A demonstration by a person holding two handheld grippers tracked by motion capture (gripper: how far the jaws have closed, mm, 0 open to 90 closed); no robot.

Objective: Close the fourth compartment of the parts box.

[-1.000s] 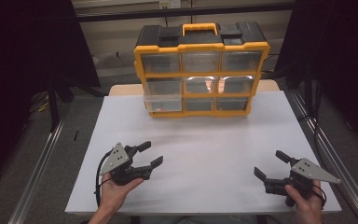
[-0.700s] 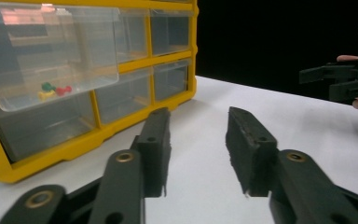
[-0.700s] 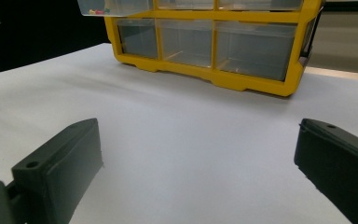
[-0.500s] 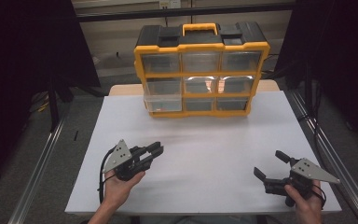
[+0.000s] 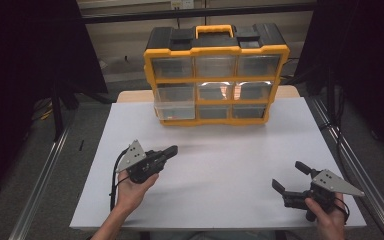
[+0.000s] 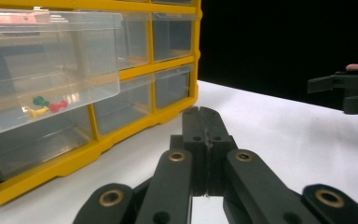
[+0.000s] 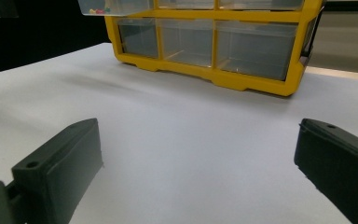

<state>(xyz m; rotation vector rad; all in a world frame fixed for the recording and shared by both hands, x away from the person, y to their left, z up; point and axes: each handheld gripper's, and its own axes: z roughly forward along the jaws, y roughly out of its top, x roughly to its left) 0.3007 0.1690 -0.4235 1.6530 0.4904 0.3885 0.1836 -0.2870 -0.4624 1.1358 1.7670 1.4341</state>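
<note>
A yellow and black organizer [image 5: 215,75] with clear drawers stands at the back of the white table [image 5: 230,165]. Its middle-left drawer [image 5: 175,107] is pulled out a little; it holds a few coloured push pins [image 6: 46,105]. My left gripper [image 5: 172,149] lies in a hand at the front left and points toward the organizer. Its jaws have just been closing and now meet with nothing between them, as the left gripper view [image 6: 206,116] confirms. My right gripper [image 5: 288,175] rests at the front right, open and empty, and it faces the organizer's lower drawers [image 7: 256,46].
Metal rails [image 5: 50,165] run along both sides of the table, with dark curtains beyond. In the left gripper view the other hand's open gripper [image 6: 345,88] sits far off at the right. White tabletop [image 7: 191,107] lies between the grippers and the organizer.
The left gripper's jaws went from wide open to fully closed, and the left hand shifted slightly forward and right. The right hand and gripper stayed where they were.
</note>
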